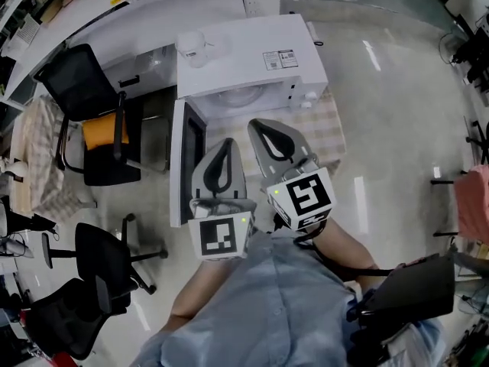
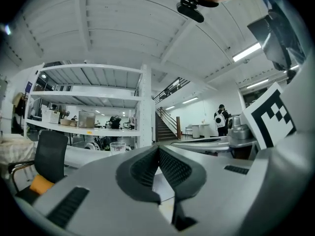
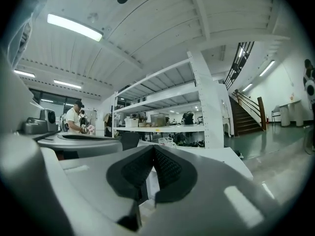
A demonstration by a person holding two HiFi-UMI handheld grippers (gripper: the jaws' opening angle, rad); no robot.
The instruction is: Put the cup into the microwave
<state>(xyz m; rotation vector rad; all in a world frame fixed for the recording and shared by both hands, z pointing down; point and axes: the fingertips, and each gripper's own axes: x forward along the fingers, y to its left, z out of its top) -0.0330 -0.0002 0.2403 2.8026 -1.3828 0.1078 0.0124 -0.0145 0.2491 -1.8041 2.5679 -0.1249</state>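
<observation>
A clear glass cup (image 1: 191, 48) stands on top of the white microwave (image 1: 252, 56), at its far left corner. It also shows over the jaws in the left gripper view as the cup (image 2: 117, 146) and in the right gripper view as the cup (image 3: 166, 141). The microwave door (image 1: 186, 159) hangs open to the left. My left gripper (image 1: 228, 141) sits in front of the open cavity, shut and empty. Beside it my right gripper (image 1: 257, 123) is also shut with nothing in it. Both point level toward the microwave, well short of the cup.
The microwave rests on a checkered cloth (image 1: 328, 128). Black office chairs (image 1: 84, 105) stand to the left, one with an orange cushion (image 1: 103, 131). White shelving (image 3: 197, 97) stands behind, and a stairway (image 2: 165, 127) is farther back. People stand in the distance.
</observation>
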